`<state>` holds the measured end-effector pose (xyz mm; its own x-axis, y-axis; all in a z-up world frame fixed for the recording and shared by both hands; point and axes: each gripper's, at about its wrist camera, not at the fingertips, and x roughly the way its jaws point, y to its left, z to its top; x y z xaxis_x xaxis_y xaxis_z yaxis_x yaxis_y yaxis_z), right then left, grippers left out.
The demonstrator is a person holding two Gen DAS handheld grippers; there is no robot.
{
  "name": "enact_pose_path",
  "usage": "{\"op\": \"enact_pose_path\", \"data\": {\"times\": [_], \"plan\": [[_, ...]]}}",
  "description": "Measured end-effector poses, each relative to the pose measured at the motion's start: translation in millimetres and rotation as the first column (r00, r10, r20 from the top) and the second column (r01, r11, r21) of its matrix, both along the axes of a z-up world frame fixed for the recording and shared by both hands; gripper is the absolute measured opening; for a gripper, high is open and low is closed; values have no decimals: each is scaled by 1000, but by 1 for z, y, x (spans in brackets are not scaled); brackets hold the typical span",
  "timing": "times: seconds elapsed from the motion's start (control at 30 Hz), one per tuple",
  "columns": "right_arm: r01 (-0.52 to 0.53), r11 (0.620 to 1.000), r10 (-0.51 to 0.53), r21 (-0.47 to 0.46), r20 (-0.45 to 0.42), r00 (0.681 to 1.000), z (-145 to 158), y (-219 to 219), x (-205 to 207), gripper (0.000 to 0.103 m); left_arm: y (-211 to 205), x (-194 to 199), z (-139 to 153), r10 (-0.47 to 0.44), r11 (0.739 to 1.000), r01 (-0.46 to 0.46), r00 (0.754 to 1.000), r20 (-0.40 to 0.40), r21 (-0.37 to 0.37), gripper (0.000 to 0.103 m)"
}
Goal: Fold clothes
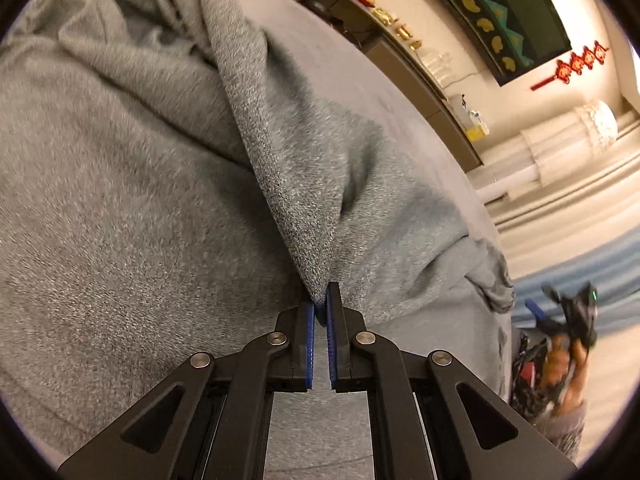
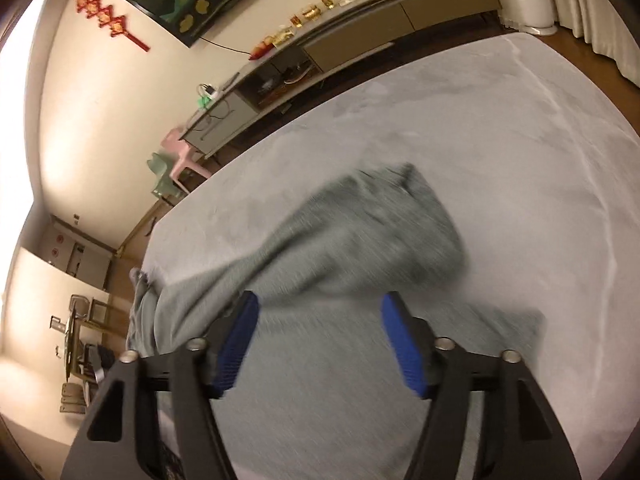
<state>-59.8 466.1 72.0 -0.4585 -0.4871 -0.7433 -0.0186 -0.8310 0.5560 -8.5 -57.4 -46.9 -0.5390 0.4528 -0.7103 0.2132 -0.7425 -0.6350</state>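
Observation:
A grey knit garment [image 1: 140,160] lies spread over a pale grey bed [image 1: 352,72] and fills most of the left wrist view. My left gripper [image 1: 321,300] is shut on a pinched ridge of this cloth, which rises from the pads into a taut fold. In the right wrist view the same garment [image 2: 360,232] shows as a blurred, folded strip across the bed [image 2: 500,140]. My right gripper [image 2: 318,308] stands wide open just above the strip's near edge, with nothing pressed between its blue pads. A person's hand [image 1: 560,364] shows blurred at the bed's right side.
A long low cabinet [image 2: 360,36] with bottles and small ornaments runs along the wall beyond the bed. Pink and green plastic stools [image 2: 176,164] stand at its left end. Wooden floor [image 2: 592,48] and curtains border the bed's far right corner.

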Motion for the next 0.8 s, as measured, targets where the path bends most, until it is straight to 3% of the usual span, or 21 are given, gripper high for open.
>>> {"op": "enact_pose_path", "data": {"times": [0.07,0.2,0.4,0.43,0.47,0.5,0.63,0.73,0.8], "plan": [[17,1000,-17,-3,43,999,-4,-18,-33,71,2,1,0,-14,1000,14,1000,-4,-16,5],[85,996,-77,-38,179,981,-34,-55,-89,71,7,3,6,-45,992,41,998,-31,-116,6],[179,967,-225,181,278,934,-77,-99,-143,70,6,11,-1,-57,990,53,998,-30,-127,6],[186,956,-246,226,276,929,-83,-103,-149,55,5,11,0,-63,990,58,998,-32,-128,6],[192,940,-263,283,237,935,-81,-107,-153,16,3,12,1,-68,990,63,997,-33,-129,6],[201,936,-267,287,210,941,-77,-107,-151,4,2,13,4,-72,989,65,996,-48,-133,6],[234,941,-262,245,87,961,-48,-99,-132,4,-4,21,30,-76,992,59,986,-148,-114,6],[270,951,-266,149,-45,963,-3,-79,-81,4,-4,29,48,-75,995,59,976,-204,-85,6],[288,954,-276,80,-128,952,21,-62,-23,4,-7,37,55,-71,997,60,972,-222,-56,6]]}}
